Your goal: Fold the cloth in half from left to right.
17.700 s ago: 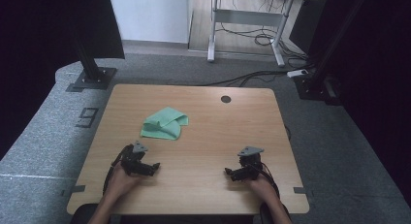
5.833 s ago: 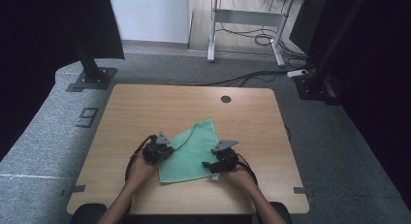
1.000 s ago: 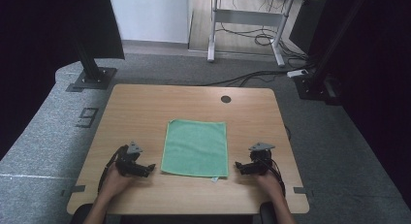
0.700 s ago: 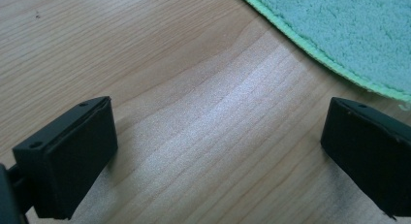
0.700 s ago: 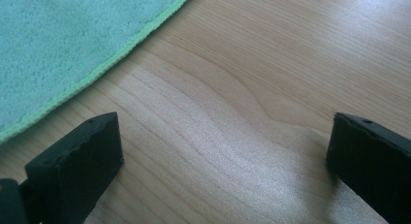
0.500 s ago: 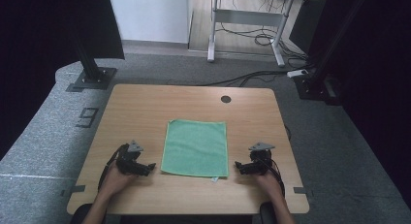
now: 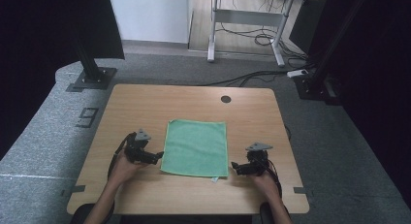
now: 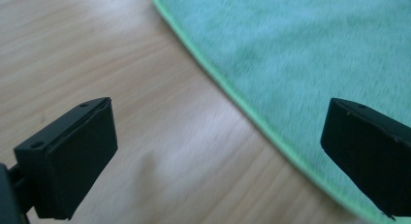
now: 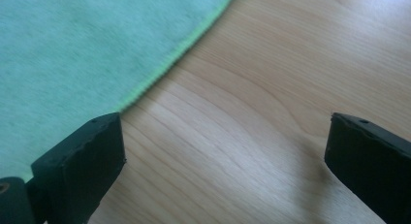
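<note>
A green cloth (image 7: 196,146) lies spread flat in the middle of the wooden table (image 7: 145,107). My left gripper (image 7: 158,157) rests at the cloth's left edge, jaws pointing at it. In the left gripper view that gripper (image 8: 218,136) is open, and the cloth's hem (image 8: 300,49) runs across the gap above bare wood. My right gripper (image 7: 234,167) sits just off the cloth's near right corner. In the right gripper view that gripper (image 9: 225,156) is open over wood, with the cloth (image 9: 87,44) at the upper left. Neither holds anything.
A dark round hole (image 7: 226,99) sits near the table's far edge. A small tag (image 7: 213,179) sticks out at the cloth's near right corner. Bare wood surrounds the cloth. Dark stands (image 7: 89,73) and cables (image 7: 252,78) are on the floor beyond.
The cloth, crumpled at first and then pulled out by both grippers, now lies flat. Both grippers have drawn back to its sides and held still over the last second.
</note>
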Demonstrator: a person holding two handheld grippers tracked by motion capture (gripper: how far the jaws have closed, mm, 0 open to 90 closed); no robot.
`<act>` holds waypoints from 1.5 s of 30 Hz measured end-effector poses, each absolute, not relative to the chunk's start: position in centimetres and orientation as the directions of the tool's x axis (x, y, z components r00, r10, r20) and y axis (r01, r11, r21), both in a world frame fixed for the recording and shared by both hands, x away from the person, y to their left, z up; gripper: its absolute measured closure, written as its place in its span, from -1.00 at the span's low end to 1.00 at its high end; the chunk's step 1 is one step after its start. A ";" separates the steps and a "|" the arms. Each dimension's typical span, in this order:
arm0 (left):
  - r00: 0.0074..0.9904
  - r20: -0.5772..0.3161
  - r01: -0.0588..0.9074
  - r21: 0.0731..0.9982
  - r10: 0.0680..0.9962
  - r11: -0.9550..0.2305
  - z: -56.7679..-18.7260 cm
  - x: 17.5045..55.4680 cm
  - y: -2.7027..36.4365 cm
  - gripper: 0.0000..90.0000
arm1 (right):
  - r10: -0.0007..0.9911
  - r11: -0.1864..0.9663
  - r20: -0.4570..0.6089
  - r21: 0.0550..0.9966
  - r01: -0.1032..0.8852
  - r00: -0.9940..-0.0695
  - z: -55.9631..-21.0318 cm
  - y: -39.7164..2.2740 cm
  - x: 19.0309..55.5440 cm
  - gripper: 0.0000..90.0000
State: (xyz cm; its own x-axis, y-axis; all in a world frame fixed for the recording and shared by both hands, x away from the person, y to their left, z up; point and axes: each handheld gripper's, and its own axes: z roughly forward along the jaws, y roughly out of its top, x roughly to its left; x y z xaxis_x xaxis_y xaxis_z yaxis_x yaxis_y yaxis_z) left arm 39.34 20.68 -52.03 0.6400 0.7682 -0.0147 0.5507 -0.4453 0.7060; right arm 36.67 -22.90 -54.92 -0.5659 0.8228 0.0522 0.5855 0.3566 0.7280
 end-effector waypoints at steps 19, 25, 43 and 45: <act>0.619 0.042 0.578 0.651 0.784 -0.491 -54.5 39.9 19.1 -0.99 | 0.778 0.423 0.023 0.718 0.552 -0.627 -54.5 -19.6 35.9 -0.98; 0.614 0.023 0.604 0.630 0.789 -0.488 -54.4 38.6 19.3 -0.99 | 0.777 0.454 -0.003 0.695 0.557 -0.630 -54.9 -19.6 35.9 -0.97; 0.631 0.020 0.589 0.639 0.776 -0.495 -53.8 34.4 19.3 -1.00 | 0.788 0.477 -0.061 0.688 0.546 -0.612 -55.0 -19.7 36.3 -0.98; 0.618 0.009 0.588 0.659 0.786 -0.469 -53.4 34.9 19.7 -1.00 | 0.792 0.477 -0.067 0.688 0.546 -0.607 -55.0 -19.8 36.4 -0.99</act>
